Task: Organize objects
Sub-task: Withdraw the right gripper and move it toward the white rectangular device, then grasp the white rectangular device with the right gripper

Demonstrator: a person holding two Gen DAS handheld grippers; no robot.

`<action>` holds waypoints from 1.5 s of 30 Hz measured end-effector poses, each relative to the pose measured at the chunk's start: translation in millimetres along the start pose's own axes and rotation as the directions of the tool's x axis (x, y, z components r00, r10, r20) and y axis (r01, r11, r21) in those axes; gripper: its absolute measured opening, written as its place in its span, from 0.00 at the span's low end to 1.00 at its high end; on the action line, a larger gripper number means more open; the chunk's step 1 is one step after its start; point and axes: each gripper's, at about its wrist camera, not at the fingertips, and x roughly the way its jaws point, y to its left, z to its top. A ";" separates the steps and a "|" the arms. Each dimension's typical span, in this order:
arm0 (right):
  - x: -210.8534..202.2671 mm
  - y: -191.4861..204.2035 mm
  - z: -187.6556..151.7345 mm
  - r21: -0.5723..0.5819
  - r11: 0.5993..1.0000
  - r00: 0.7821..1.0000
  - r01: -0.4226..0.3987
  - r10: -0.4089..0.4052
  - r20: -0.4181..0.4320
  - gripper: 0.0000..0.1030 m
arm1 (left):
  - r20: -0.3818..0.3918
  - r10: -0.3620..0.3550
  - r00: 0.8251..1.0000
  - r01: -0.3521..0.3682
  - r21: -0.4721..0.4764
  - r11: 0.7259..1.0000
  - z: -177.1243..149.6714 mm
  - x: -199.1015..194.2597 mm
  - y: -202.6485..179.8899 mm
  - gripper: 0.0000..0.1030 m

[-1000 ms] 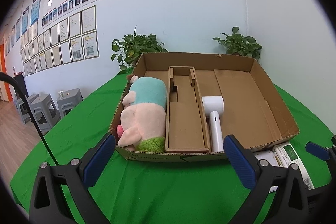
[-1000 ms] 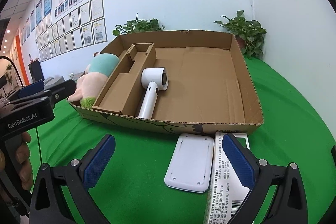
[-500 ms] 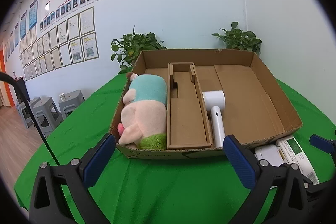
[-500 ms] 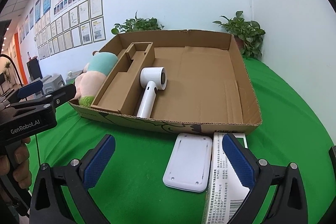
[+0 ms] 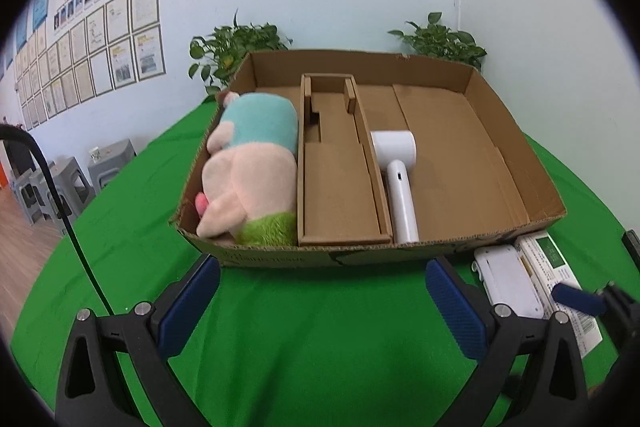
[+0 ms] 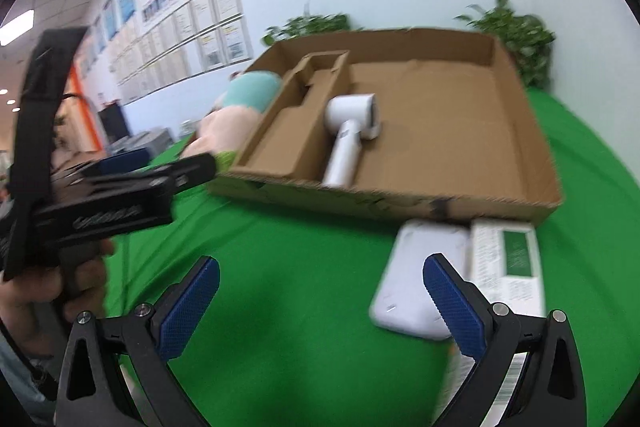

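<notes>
A shallow cardboard box (image 5: 516, 163) lies on the green table. In it are a plush pig (image 5: 252, 171) at the left, a cardboard insert (image 5: 340, 183) in the middle, and a white hair dryer (image 5: 398, 179) beside it. A white flat device (image 5: 508, 283) and a white-green carton (image 5: 556, 267) lie on the cloth before the box's right corner. My left gripper (image 5: 320, 303) is open and empty, short of the box front. My right gripper (image 6: 320, 303) is open and empty, its right finger over the white device (image 6: 420, 275). The right view is blurred.
Two potted plants (image 5: 236, 47) stand behind the box against the wall. Grey stools (image 5: 72, 179) stand off the table's left side. The left gripper's body (image 6: 108, 195) and the hand holding it fill the left of the right wrist view.
The right gripper has swung left and slightly up; the white device and carton now sit further right in its view. The left gripper has risen a little. Both stay open.
</notes>
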 end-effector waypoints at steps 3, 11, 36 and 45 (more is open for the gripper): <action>13.0 5.3 -10.2 0.010 0.994 0.990 -0.111 0.111 -0.081 0.99 | -0.035 -0.019 0.999 0.019 0.004 1.000 -4.3 5.8 -1.8 0.99; 38.5 -18.2 -18.9 0.070 0.997 0.981 0.043 -0.029 -0.193 0.99 | -0.080 -0.100 0.992 0.101 0.014 0.995 -9.1 12.1 -11.4 0.99; 82.5 -48.7 -3.7 0.021 0.971 0.928 0.239 -0.222 -0.298 0.66 | -0.118 -0.163 0.979 0.162 -0.021 0.987 -15.6 25.1 -11.7 0.99; 49.9 -21.2 -17.7 0.004 0.995 0.958 0.102 -0.097 -0.270 0.99 | -0.271 -0.551 0.789 0.502 -0.232 0.833 -33.5 60.6 -24.0 0.91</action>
